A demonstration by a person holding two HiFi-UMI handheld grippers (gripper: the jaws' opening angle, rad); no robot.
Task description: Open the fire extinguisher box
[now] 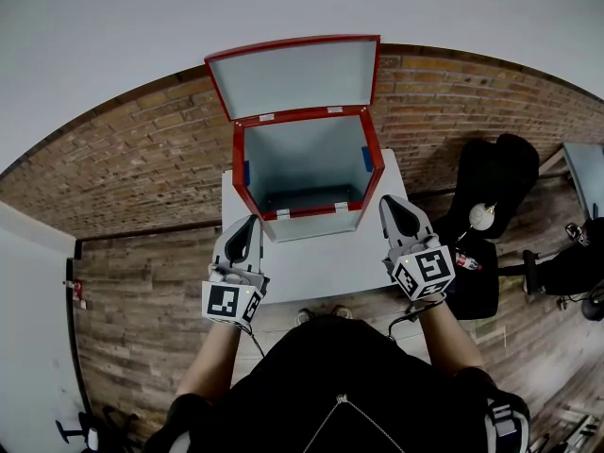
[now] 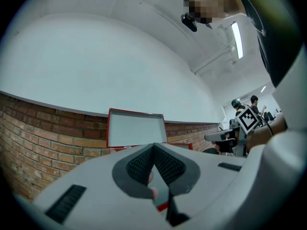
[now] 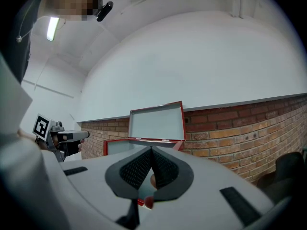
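Jaws closed: left gripper (image 1: 251, 222), right gripper (image 1: 387, 202).

Office-like workspace: brick wall (image 1: 113, 159), plank floor (image 1: 142, 319), black chairs (image 1: 495, 182).

Box (image 1: 302, 173) ahead of both tools: red frame, pale grey-blue inside. Lid (image 1: 294, 75): same grey-blue, red-edged. Left tool (image 1: 252, 221), right tool (image 1: 386, 201): light grey, black textured pads. Marker cube (image 1: 226, 302) behind each: black-and-white squares. Desk (image 1: 311, 262) beneath tools: white. Brick wall (image 1: 123, 149) beyond: red-brown. Floor (image 1: 142, 319): brown planks.
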